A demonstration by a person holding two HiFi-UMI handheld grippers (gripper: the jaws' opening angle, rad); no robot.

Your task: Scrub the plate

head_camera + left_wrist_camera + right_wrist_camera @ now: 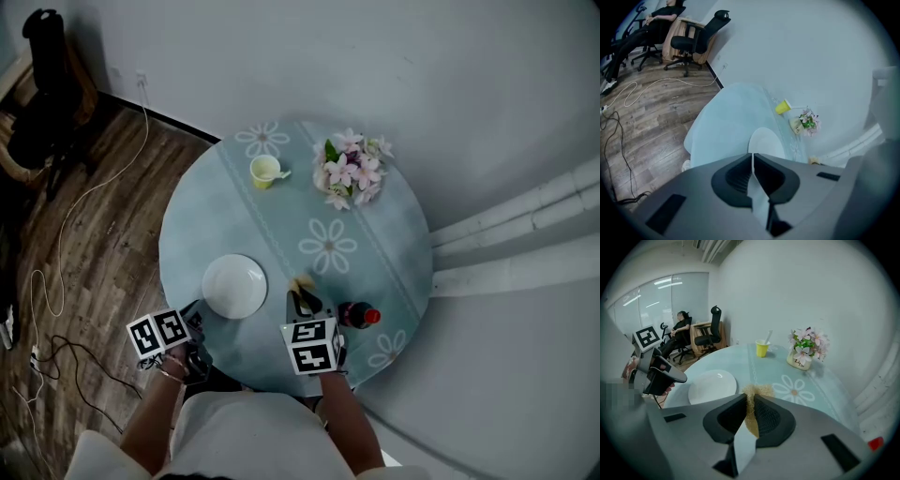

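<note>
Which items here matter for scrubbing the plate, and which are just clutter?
Job in hand:
plate
scouring pad, clamped in the right gripper
left gripper, jaws shut on nothing

Lying about:
yellow cup
flowers
red-capped bottle

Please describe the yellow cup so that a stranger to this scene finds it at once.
Find the round table with the pale blue, flower-printed cloth. On its far side, left of the bunch of pink and white flowers in the head view, stands the small yellow cup. It alone is bright yellow, and the round white plate lies nearer the person.
</note>
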